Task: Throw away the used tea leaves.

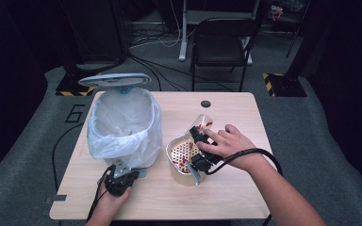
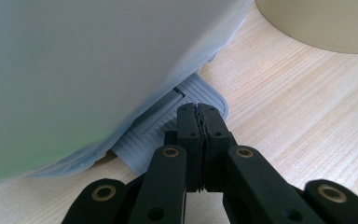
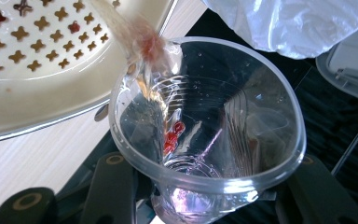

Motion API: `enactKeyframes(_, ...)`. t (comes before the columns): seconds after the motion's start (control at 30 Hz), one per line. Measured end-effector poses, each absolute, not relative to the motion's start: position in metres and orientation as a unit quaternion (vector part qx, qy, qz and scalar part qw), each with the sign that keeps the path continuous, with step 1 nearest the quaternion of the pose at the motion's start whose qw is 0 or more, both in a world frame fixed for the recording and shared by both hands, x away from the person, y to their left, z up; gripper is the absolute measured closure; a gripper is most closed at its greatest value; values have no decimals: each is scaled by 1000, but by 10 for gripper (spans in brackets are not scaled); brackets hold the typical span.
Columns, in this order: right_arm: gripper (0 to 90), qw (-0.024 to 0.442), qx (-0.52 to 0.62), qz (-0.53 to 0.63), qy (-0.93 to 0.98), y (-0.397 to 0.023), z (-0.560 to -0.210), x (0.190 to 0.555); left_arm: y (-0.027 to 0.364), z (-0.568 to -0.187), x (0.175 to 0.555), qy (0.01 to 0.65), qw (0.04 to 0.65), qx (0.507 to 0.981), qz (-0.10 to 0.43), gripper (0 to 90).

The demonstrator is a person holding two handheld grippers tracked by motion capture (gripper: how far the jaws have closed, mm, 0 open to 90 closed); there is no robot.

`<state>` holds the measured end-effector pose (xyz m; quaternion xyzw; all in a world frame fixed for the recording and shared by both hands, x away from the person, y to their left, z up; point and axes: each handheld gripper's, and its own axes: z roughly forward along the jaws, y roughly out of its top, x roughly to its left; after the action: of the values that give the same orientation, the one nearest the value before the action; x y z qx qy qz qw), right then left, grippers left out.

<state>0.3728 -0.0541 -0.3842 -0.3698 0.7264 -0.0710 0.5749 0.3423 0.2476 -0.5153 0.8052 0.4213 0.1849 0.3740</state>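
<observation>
The right gripper (image 1: pixel 201 141) grips a clear plastic cup (image 1: pixel 202 123), tipped on its side so that its mouth points toward the cream strainer basket (image 1: pixel 181 153). In the right gripper view the two black jaws stand part-way apart and press on the cup's (image 3: pixel 242 140) wall from either side. A few red beads (image 3: pixel 171 136) cling to the inside of the cup, and a thin stream of liquid with a red bead runs from the cup's rim at about eleven o'clock toward the perforated tray of the basket (image 3: pixel 37 70).

In the high view the cup lies just right of the table's centre, with the basket touching or just below it at about seven o'clock; red beads lie on the basket's holed floor. The person's right hand (image 1: pixel 228 143) wraps the gripper from four o'clock.

The left gripper (image 1: pixel 120 181) sits at the near edge of the table, at six o'clock from the pedal bin (image 1: pixel 122 125), which is lined with a white bag and has its lid (image 1: pixel 114 79) raised. In the left gripper view its jaws are pressed fully together with nothing between them, their tips resting on the grey ribbed foot pedal (image 2: pixel 168 126) that sticks out from under the bin's bag (image 2: pixel 98 70). The wooden table (image 1: pixel 226 193) carries all of these.
</observation>
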Motion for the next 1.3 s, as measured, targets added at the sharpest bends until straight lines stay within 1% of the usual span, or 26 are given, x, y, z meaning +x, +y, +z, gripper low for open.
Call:
enactKeyframes(0.2,543,577,-376,-72,721,-54,-388,372,248,-515,342,421,376,805,185,885)
enactKeyframes(0.23,543,574,-402,-87,708,-53,-386,372,248,-515,342,421,375,805,185,885)
enactKeyframes(0.27,543,583,-400,-83,703,-55,-389,373,248,-515,342,421,375,805,185,884)
enactKeyframes(0.33,543,577,-410,-91,700,-53,-388,371,248,-515,342,422,374,805,185,884)
enactKeyframes(1.3,542,576,-403,-82,707,-54,-389,373,248,-515,342,421,374,806,184,885)
